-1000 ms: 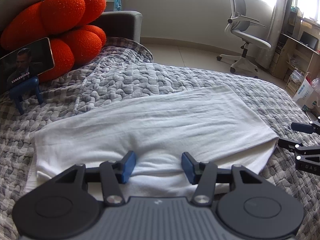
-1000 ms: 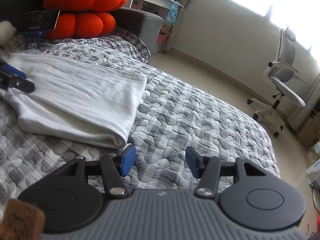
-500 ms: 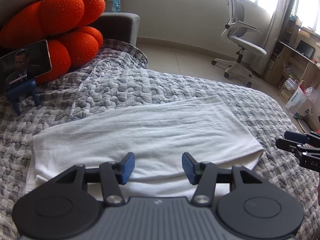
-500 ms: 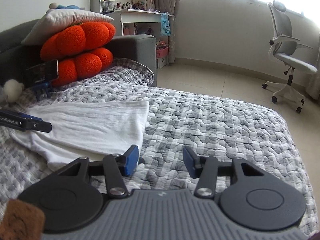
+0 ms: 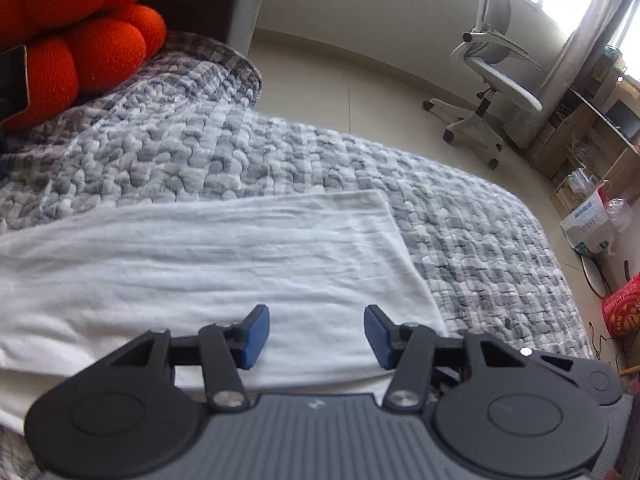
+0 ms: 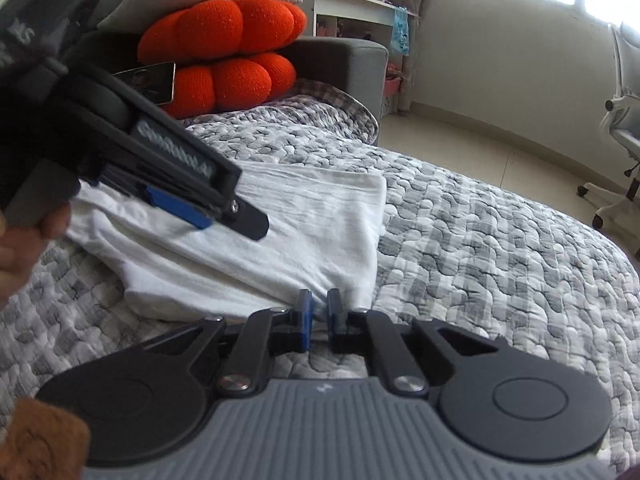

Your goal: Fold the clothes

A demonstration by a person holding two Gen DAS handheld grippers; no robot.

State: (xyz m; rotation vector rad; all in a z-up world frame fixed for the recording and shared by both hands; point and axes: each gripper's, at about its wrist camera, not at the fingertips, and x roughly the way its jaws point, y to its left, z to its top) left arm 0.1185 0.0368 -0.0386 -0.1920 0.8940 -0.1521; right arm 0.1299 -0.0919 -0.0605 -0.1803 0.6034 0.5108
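The folded white garment (image 6: pixel 304 224) lies flat on the grey quilted bed (image 6: pixel 500 264), toward the side of the bed where the orange cushion (image 6: pixel 228 56) and a propped phone (image 6: pixel 154 82) stand against the grey headboard. A second ago the right gripper (image 6: pixel 319 314) hung over bare quilt beside the garment's near corner with its jaws well apart; now it sits at that corner and its jaws are closing, nearly together, with the white cloth's edge pinched between the blue pads. The left gripper (image 5: pixel 316 336) has slid along the garment toward the same end: its jaws stand apart above the cloth, holding nothing, just as wide as before. In the right wrist view it now fills the upper left, held by a hand (image 6: pixel 24 240), where earlier only its tip showed. An office chair (image 5: pixel 486 76) stands on the floor beyond the bed.
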